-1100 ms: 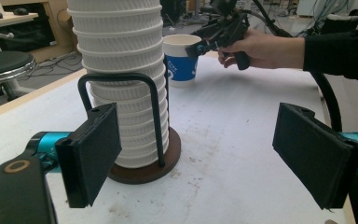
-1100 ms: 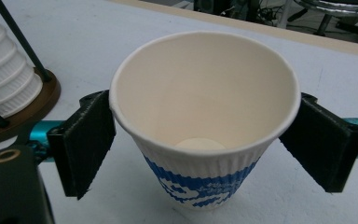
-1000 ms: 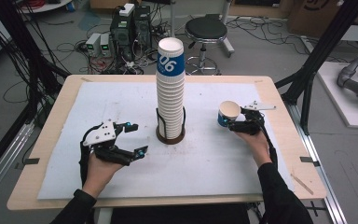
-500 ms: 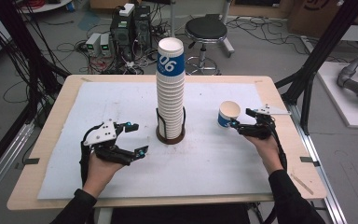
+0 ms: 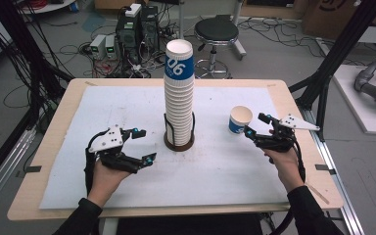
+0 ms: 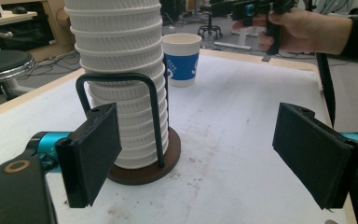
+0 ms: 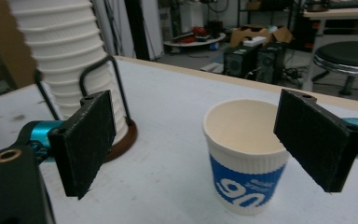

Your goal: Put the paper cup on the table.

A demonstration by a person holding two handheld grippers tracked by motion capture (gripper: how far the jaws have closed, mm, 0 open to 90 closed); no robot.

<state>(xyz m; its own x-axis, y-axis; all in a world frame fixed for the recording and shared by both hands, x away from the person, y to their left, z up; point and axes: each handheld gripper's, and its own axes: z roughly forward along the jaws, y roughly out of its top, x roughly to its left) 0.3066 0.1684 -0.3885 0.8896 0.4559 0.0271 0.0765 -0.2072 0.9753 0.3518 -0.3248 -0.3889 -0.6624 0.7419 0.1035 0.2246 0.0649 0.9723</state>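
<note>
cup [image 5: 240,119] upright, mouth up

A grey concrete floor [image 5: 274,54] surrounds the pale wooden tabletop [image 5: 54,147]. At twelve o'clock stands a round black padded stool [image 5: 216,30]; at eleven, dark computer towers [image 5: 138,24] amid tangled black cables [image 5: 73,46]. Black metal frame posts [image 5: 338,49] rise at two o'clock.
</note>
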